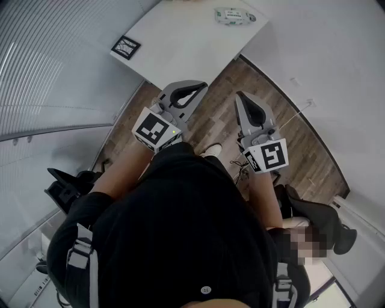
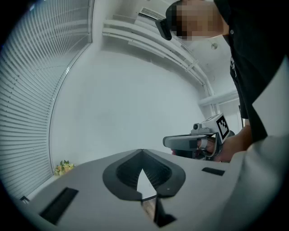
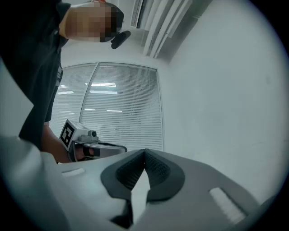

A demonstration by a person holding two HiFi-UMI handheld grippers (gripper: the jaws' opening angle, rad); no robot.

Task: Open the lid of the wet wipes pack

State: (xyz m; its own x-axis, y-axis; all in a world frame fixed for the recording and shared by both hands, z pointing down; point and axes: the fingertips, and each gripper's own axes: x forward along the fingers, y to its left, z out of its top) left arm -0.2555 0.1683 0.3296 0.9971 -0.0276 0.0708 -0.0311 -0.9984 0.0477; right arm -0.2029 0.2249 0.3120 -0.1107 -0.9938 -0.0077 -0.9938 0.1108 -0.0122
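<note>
Main risk from here, imo: you're standing well back from the white table (image 1: 180, 42) w/ both claws held level in front of your body. The wet wipes pack (image 1: 233, 15) lies on the table's far side, near its right-hand edge, well apart from either claw. Reach in w/ jaws clenched like this and you'd prob. just shove the pack along the smooth top or off that edge, since nothing pins it down. The lid is too small to make out from the head view, so I can't tell which way it hinges. Go for the wrong end and the tips could slip off or crumple the soft pack instead of lifting the flap. My guess: one claw steadies the body, the other picks at the lid's lip. A black-and-white marker card (image 1: 126, 46) sits at the table's left corner, not in your way. Claws now: left gripper (image 1: 197, 89) is clenched, tips meeting, nothing btwn them, touching nothing. Right gripper (image 1: 242, 99) is the same: fully closed, empty, in mid-air over the wood floor (image 1: 210, 120).
</note>
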